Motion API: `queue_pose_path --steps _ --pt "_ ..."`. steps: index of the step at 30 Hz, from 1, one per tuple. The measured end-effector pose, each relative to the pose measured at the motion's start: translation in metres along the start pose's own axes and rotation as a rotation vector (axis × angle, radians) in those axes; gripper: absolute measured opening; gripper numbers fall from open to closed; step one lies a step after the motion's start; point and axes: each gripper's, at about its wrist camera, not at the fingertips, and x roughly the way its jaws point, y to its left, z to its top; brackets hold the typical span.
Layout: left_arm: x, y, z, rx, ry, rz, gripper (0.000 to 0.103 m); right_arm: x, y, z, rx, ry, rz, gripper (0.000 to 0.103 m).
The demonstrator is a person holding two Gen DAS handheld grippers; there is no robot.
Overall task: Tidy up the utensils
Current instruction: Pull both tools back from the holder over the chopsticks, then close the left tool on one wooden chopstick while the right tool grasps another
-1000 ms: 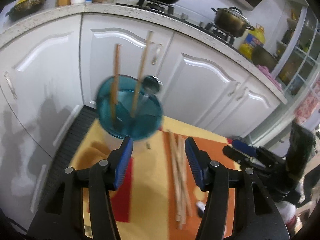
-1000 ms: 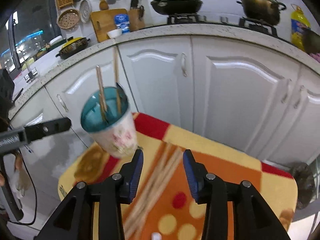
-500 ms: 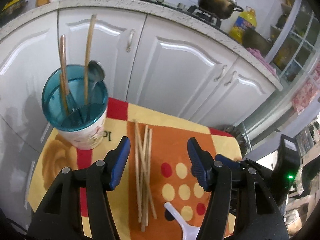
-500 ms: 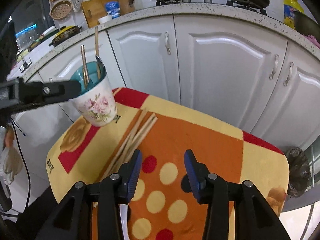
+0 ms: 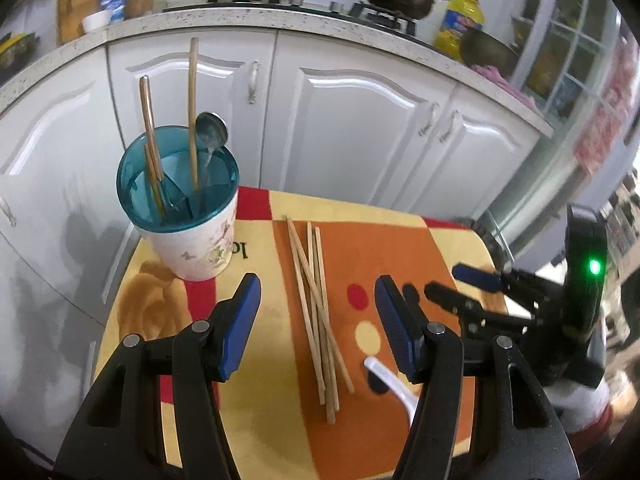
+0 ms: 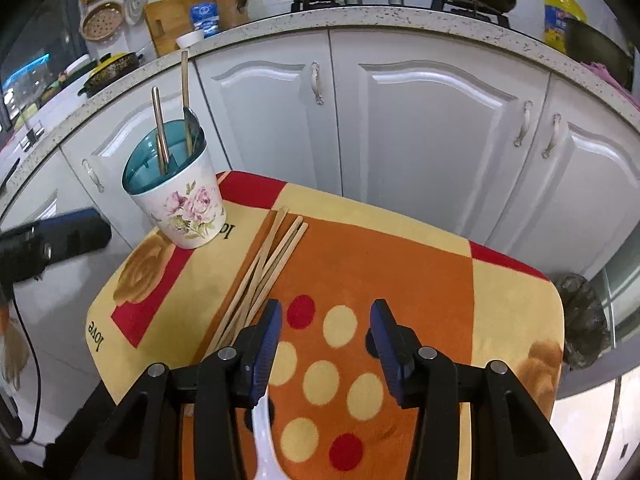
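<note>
Currently we list both grippers, left [image 5: 318, 322] and right [image 6: 326, 344], empty and open above chopsticks [image 5: 316, 304] lying mid-table [image 5: 256, 420] beside the far-left-corner cup [image 5: 188, 220]; risk: crossed sticks scatter or roll off if pinched unevenly.

Desk cover [image 6: 500, 280]: soft matt cloth, short nap, printed. Utensil cup [image 6: 188, 216]: glossy white outer with flower print, translucent teal plastic insert [image 5: 140, 184]. Loose chopsticks [image 5: 316, 300]: bare matt wood, pale. Spoon [image 5: 211, 130] in the cup: polished metal, reflective. White spoon [image 5: 394, 384] on the cloth: smooth glossy, plastic or ceramic, can't tell. Gripper bodies matt black plastic; blue pads [image 6: 267, 354] ribbed, rubbery. Cabinet doors [image 6: 432, 128]: glossy white. Worktop [image 6: 360, 20]: speckled stone look.
</note>
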Motion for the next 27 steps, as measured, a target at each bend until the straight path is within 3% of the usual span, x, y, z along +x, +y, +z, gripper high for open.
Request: queue_pose_path --steps 9,19,22,27 --pt "-0.009 0.007 -0.017 0.011 -0.031 -0.029 0.059 -0.012 0.023 -0.010 -0.025 0.003 -0.050 0.048" --pt "-0.008 0.024 -0.024 -0.026 -0.025 -0.015 0.059 -0.029 0.014 -0.006 0.018 -0.042 -0.065 0.050" --pt "-0.005 0.030 -0.024 -0.038 -0.021 -0.012 0.060 -0.030 0.010 -0.006 0.032 -0.056 -0.069 0.062" --pt "0.005 0.037 -0.024 -0.045 -0.004 -0.014 0.060 -0.022 0.004 -0.006 0.042 -0.038 -0.077 0.063"
